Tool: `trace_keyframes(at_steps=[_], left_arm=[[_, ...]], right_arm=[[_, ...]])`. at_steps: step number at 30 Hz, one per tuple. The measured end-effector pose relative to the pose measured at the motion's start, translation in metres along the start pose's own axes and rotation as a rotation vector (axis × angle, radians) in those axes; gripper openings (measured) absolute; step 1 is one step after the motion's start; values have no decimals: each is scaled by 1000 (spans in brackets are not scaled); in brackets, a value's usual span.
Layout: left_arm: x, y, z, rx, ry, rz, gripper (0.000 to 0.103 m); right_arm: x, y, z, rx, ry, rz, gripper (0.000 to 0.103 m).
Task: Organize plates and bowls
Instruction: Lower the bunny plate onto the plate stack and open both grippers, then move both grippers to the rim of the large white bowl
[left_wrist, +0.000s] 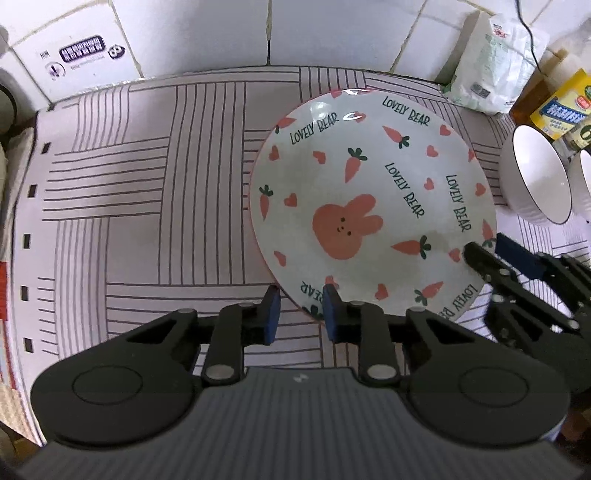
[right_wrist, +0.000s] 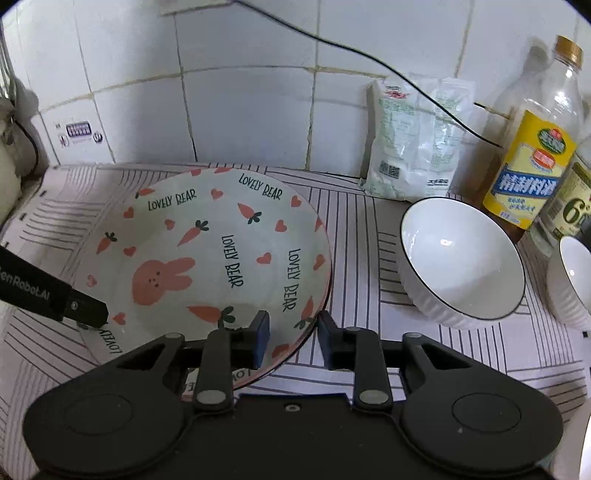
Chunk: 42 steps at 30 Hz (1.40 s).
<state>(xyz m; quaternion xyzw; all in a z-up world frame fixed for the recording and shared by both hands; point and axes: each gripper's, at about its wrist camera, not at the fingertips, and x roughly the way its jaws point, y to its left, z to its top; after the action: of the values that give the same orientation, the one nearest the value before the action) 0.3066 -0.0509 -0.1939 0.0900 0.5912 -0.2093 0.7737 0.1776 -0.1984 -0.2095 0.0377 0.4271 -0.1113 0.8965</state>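
Observation:
A white plate (left_wrist: 369, 192) with a pink rabbit, carrots and "LOVELY BEAR" lettering lies on the striped mat; it also shows in the right wrist view (right_wrist: 207, 258). My left gripper (left_wrist: 301, 314) is open, its fingers either side of the plate's near rim. My right gripper (right_wrist: 291, 338) is open, its fingers straddling the plate's right rim; it shows in the left wrist view (left_wrist: 484, 254) at the plate's right edge. A white bowl (right_wrist: 461, 262) stands right of the plate, with a second white bowl (right_wrist: 572, 284) beyond it.
The striped mat (left_wrist: 147, 206) covers the counter up to a tiled wall (right_wrist: 240, 92). A white packet (right_wrist: 413, 147), an oil bottle (right_wrist: 535, 147) and another bottle (right_wrist: 572, 206) stand at the back right. A black cable (right_wrist: 369, 59) hangs along the wall.

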Motion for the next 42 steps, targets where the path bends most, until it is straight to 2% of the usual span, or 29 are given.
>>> trace_keyframes(at_steps=[3, 8, 15, 20, 27, 30, 37, 42], left_arm=[[-9, -8, -7, 23, -10, 21, 23], [-32, -24, -18, 61, -49, 15, 23], [-67, -53, -28, 106, -115, 14, 24], [-83, -82, -31, 168, -142, 14, 24], [-91, -125, -30, 231, -168, 19, 27], [-87, -143, -28, 241, -179, 24, 28], [-65, -169, -15, 208, -202, 15, 33], [-43, -184, 1, 138, -226, -2, 39]], right_arm=[[-19, -8, -6, 23, -54, 34, 31], [-57, -25, -15, 30, -135, 53, 31], [-105, -54, -27, 16, -273, 20, 32], [-117, -79, -38, 28, -347, -4, 36], [-110, -114, -45, 58, -338, -14, 39], [-103, -129, -43, 93, -330, 7, 42], [-60, -166, -40, 254, -312, 83, 42], [-25, -189, -40, 384, -273, 123, 42]])
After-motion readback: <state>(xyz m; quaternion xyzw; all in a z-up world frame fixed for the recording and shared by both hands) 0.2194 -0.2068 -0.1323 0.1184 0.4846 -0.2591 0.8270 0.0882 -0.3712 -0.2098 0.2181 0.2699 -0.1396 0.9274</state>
